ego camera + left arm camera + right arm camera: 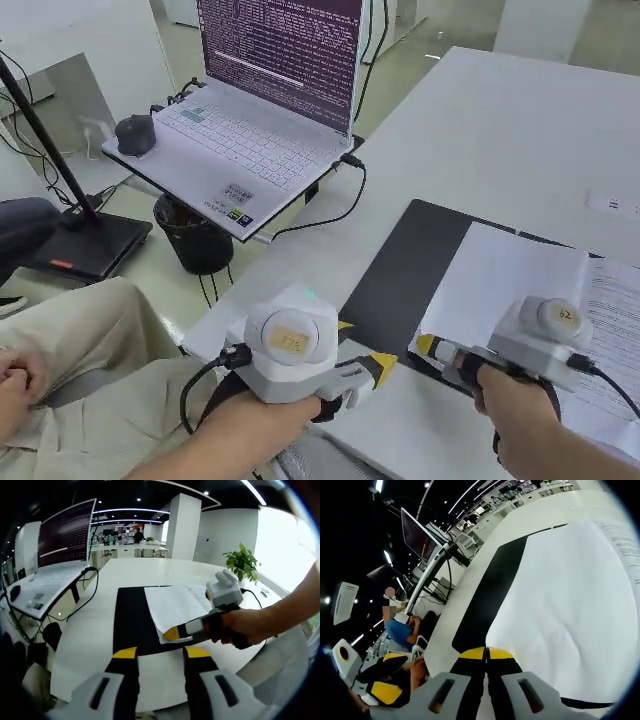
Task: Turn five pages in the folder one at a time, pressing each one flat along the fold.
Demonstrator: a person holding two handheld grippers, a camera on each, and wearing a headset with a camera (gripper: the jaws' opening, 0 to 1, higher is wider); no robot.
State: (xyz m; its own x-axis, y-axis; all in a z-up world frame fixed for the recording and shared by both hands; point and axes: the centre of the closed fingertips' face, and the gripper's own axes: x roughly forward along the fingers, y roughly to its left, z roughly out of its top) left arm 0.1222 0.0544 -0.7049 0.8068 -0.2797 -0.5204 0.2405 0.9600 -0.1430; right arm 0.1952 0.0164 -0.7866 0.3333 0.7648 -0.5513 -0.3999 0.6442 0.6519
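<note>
A black folder (pixel 395 290) lies open on the white table, near its front edge. A white page (pixel 505 280) bows up from it, blank side showing. My right gripper (pixel 425 346) is shut on that page's near left corner; in the right gripper view the yellow tips (pixel 486 653) meet at the edge of the page (pixel 560 605). My left gripper (pixel 382 366) hovers open just in front of the folder's near edge and holds nothing. In the left gripper view its jaws (pixel 161 653) stand apart, facing the folder (pixel 131 625) and the right gripper (pixel 171 633).
A printed sheet (pixel 615 310) lies on the folder's right half. An open laptop (pixel 270 110) with a mouse (pixel 135 133) sits on a stand at the far left, above a black bin (pixel 195 235). A person's lap (pixel 90 340) is at the left. The table (pixel 500 130) runs on beyond the folder.
</note>
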